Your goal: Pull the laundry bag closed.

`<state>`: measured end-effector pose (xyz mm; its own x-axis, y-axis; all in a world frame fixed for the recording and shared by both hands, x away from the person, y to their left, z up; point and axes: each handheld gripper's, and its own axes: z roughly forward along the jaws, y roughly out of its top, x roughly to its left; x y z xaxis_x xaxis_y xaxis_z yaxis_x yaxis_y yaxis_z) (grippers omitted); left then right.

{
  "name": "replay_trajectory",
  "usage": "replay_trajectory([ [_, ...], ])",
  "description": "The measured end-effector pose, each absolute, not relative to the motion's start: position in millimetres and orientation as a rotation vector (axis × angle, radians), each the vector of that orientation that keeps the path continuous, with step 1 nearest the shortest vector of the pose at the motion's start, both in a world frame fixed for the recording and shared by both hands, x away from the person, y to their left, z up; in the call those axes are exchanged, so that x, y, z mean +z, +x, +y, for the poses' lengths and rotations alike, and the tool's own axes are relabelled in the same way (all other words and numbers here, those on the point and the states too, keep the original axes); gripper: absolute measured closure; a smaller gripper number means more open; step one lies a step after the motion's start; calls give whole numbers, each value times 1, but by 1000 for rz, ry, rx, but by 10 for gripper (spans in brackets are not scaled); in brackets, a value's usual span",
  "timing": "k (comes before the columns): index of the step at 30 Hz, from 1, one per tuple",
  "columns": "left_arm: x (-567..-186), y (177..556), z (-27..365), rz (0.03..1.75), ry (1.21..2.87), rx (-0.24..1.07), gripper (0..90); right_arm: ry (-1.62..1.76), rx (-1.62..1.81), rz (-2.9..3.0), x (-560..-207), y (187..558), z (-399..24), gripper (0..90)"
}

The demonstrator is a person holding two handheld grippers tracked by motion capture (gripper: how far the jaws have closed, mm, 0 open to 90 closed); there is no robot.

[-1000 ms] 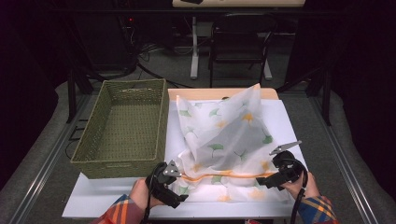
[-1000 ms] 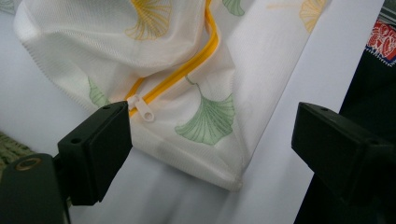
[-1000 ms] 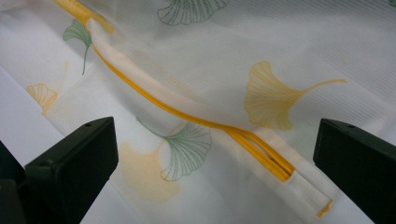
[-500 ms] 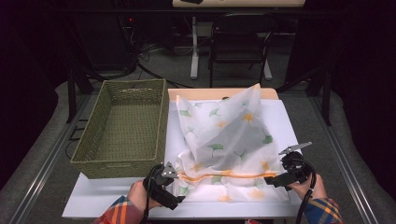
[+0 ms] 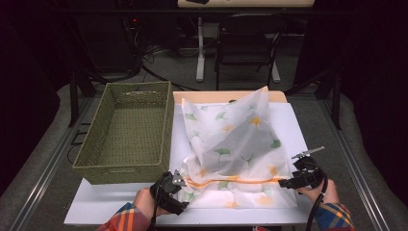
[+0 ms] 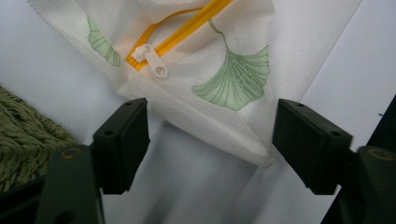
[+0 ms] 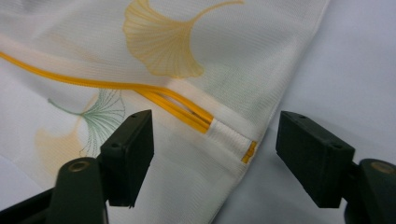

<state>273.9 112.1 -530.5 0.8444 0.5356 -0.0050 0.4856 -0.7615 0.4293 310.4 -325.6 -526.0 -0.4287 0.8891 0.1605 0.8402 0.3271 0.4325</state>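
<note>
Dark floor, cables and a chair frame (image 5: 248, 45) sit behind the white table (image 5: 106, 204); on it a woven green basket (image 5: 127, 132) stands at the left and a white mesh bag (image 5: 231, 149) printed with ginkgo leaves lies just beside it, its far part puffed up into a peak. From the high view you hold your left gripper (image 5: 174, 185) at the bag's near left corner and your right gripper (image 5: 296, 180) at its near right edge, both at the line of the orange zipper (image 5: 231, 181), but that view is too small to show how the jaws stand. Your left gripper view settles it for that side: the two black jaws have just been closing, yet stand apart, straddling the bag's corner (image 6: 261, 156) without pressing on it, so nothing is grasped. That view also gives you the white zipper pull (image 6: 149, 58), lying flat on the mesh ahead of the jaws, and a strip of basket weave (image 6: 23, 130) at its left edge. Your right gripper view shows what the others hide: the zipper's closed end (image 7: 198, 119) and a small orange tab (image 7: 249, 151) at the bag's seam, lying between jaws that have likewise been closing but are apart from the fabric, holding nothing.
</note>
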Motion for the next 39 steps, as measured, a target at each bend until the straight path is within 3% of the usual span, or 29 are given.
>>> replay_trajectory([
  [10,-535,275,111,741,2614,135,498,1652,610,2432,-532,313,-327,430],
  [27,-536,273,111,706,2590,124,750,1619,565,2423,-531,311,-318,695],
  [34,-536,273,111,712,2571,123,833,1649,606,2434,-530,310,-319,821],
  [39,-537,274,112,709,2555,115,860,1633,581,2431,-528,310,-318,839],
])
